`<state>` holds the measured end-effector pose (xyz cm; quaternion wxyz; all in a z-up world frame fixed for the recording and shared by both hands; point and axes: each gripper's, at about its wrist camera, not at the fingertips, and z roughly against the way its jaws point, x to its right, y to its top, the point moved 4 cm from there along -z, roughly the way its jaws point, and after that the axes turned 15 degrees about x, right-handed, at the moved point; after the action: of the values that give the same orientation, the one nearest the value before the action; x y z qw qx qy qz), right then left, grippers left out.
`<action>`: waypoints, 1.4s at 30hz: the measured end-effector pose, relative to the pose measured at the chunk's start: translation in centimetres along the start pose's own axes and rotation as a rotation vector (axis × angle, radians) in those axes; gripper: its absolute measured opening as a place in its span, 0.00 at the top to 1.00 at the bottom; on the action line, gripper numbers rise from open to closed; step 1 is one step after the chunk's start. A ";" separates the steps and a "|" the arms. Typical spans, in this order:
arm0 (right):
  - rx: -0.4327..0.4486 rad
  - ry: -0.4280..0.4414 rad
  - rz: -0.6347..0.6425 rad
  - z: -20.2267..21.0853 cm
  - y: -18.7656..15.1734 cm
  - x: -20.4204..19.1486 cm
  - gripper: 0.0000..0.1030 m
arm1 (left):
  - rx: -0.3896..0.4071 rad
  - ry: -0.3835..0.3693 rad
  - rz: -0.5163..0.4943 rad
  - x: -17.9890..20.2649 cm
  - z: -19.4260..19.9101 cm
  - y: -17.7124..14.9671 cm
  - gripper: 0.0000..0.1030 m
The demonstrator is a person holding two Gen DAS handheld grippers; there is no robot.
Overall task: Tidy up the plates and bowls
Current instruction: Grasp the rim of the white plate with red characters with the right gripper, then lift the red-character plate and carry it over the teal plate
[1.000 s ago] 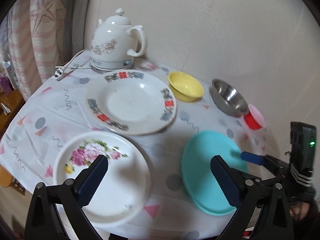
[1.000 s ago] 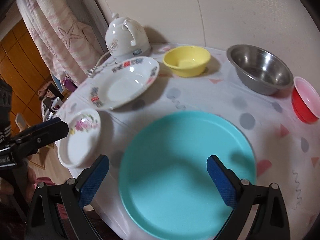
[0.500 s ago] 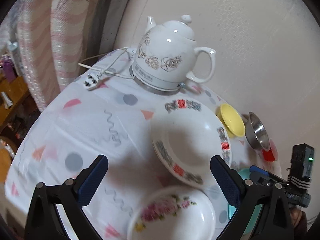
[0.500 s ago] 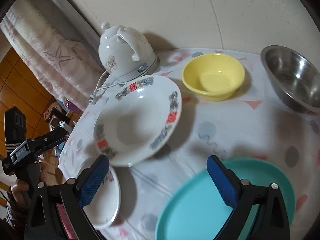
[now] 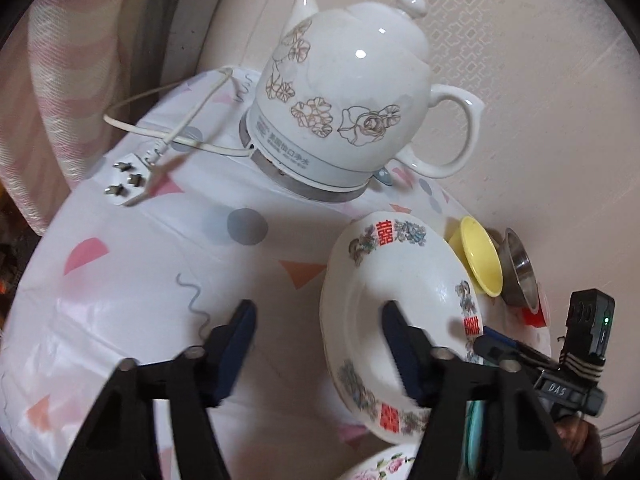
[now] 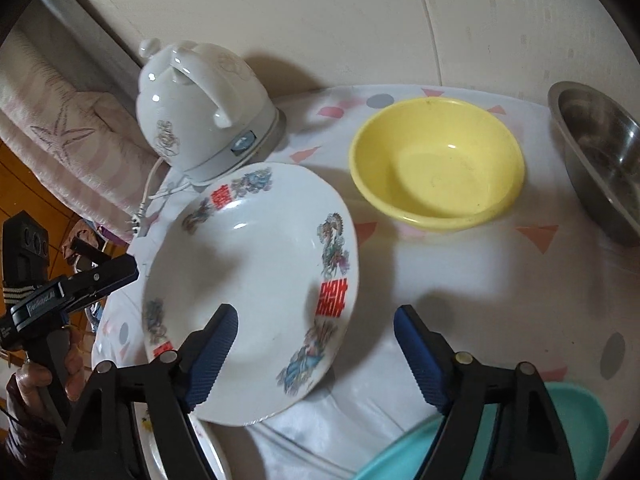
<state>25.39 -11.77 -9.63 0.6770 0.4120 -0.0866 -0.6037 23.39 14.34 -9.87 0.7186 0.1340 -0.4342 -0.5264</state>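
Stacking has not begun, as far as we can see: every dish sits on its own on the patterned tablecloth (image 5: 132, 280). We hold our left gripper (image 5: 316, 344) over the left edge of the big plate with the red characters (image 5: 400, 300); its jaws have just been closing and stand about half apart. The plate's left rim lies between the two blue pads, one pad over the bare cloth and one over the plate's well, but we see neither pad pressing on it, so nothing is gripped. Our right gripper (image 6: 316, 348) hangs over the same plate (image 6: 256, 280) from the other side. Its jaws have just been closing too, yet they are wide; the plate's right rim falls between them, and again no pad touches it.

The rest waits. A yellow bowl (image 6: 436, 164) stands just beyond the big plate, with a steel bowl (image 6: 596, 156) near it at the right and a small red bowl (image 5: 534, 312) past that, only an edge of it visible. A teal plate (image 6: 568, 420) lies near us at the right, and a flowered plate (image 5: 384, 466) peeks in below the big one. A white kettle (image 5: 348, 92) on its base stands at the back, touching nothing we need.

We judge the task to be at its very start: the first lift, probably this big plate taken by both rims, is only being lined up. After that the plates want piling together and the three bowls nesting, all of which is yet to do.
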 end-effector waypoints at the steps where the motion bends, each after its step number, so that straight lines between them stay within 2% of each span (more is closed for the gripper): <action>1: -0.003 -0.006 0.000 -0.3 0.0 0.1 0.23 | -0.004 -0.001 -0.011 0.1 -0.3 0.1 0.51; 8: -0.022 -0.009 0.006 -1.6 -0.2 -0.2 0.32 | -0.061 -0.056 -0.002 0.0 -3.1 0.2 0.53; 11: -0.029 -0.007 0.011 -2.0 -0.3 -0.3 0.40 | -0.091 -0.099 0.022 0.1 -4.0 -0.2 0.59; 13: -0.033 -0.006 0.013 -2.2 -0.5 -0.4 0.55 | -0.111 -0.148 0.035 0.6 -4.5 -0.5 0.64; 16: -0.035 -0.015 0.024 -2.4 -0.5 -0.4 0.62 | -0.119 -0.161 0.026 1.2 -4.9 -0.6 0.66; 26: -0.054 -0.039 0.111 -2.1 -1.0 -0.9 0.63 | -0.115 -0.125 -0.061 2.5 -4.7 -1.3 0.65; 42: -0.026 -0.026 0.129 0.0 -1.9 -0.2 0.66 | -0.120 -0.136 -0.167 4.4 -4.1 -2.7 0.65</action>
<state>23.92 -11.50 -10.77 0.7187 0.3888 -0.1138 -0.5651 25.08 8.35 -11.88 0.6478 0.0907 -0.4371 -0.6174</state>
